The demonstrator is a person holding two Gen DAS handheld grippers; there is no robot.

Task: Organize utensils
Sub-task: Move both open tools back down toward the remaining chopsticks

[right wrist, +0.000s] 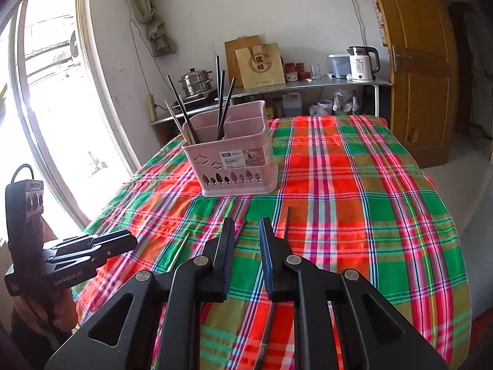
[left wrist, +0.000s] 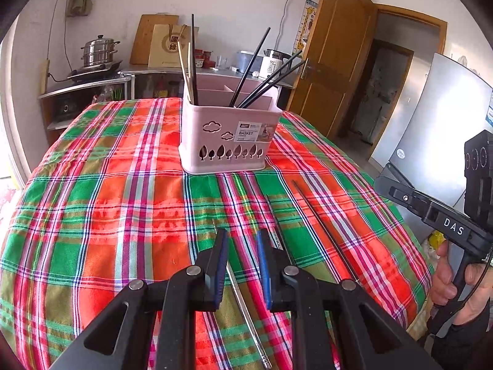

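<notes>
A pink utensil basket point(left wrist: 226, 141) point(right wrist: 237, 166) stands on the plaid tablecloth with several dark chopsticks point(left wrist: 265, 80) and pale ones point(left wrist: 186, 71) upright in it. Three chopsticks lie loose on the cloth. A metal chopstick point(left wrist: 243, 311) passes under my left gripper point(left wrist: 242, 240), beside two dark chopsticks point(left wrist: 275, 228) point(left wrist: 323, 228). The left gripper hovers low over them, open by a narrow gap, with nothing between its blue pads point(left wrist: 220, 259). My right gripper point(right wrist: 246, 237) point(left wrist: 383, 185) is open the same way above one dark chopstick point(right wrist: 287, 222). A second tip point(right wrist: 242, 229) shows in its gap. The left gripper point(right wrist: 131, 240) shows at the left.
The table's front and right edges point(right wrist: 456, 277) drop off close to both grippers. Behind it stand a steel counter point(right wrist: 308, 84) with a kettle point(right wrist: 362, 63), a steamer pot point(left wrist: 98, 52) and a paper bag point(right wrist: 262, 66). A wooden door point(left wrist: 332, 61) and a fridge point(left wrist: 431, 117) stand to the right.
</notes>
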